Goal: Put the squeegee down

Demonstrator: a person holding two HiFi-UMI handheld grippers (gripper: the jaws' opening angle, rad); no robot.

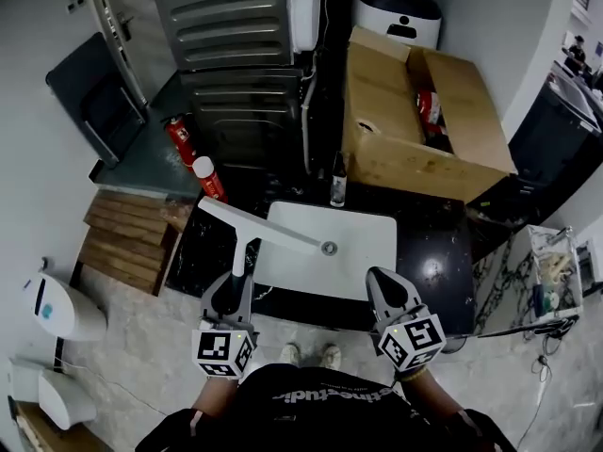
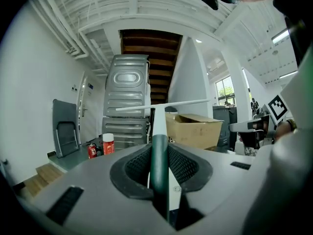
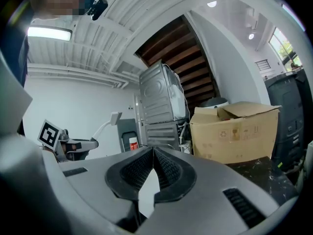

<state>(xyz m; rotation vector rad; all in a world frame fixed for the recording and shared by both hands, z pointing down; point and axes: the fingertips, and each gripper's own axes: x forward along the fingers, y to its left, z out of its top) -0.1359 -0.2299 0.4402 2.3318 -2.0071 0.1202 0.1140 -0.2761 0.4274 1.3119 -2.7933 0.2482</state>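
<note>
- Left hand-held gripper point(image 2: 159, 153): clamped on the green handle of the squeegee point(image 1: 259, 226), pointed roughly level.
- Right hand-held gripper point(image 3: 153, 153): jaws pressed together with nothing between them, held beside the left one.
- Squeegee: held in the air, white blade out over the left corner of the sink point(image 1: 363, 252).
- Probably called for lowering onto bare table point(image 1: 433, 252) with the blade flat, and for parting the jaws only once fully rested, lest tipped into the sink.

A cluttered corner around a white basin point(image 1: 363, 252)
The basin is sunk in a dark surface point(image 1: 438, 262). An open cardboard box point(image 1: 396, 130) stands behind it with a small bottle point(image 1: 337, 182) just beside. A red can point(image 1: 209, 179) lies near wooden slats point(image 1: 127, 243).
</note>
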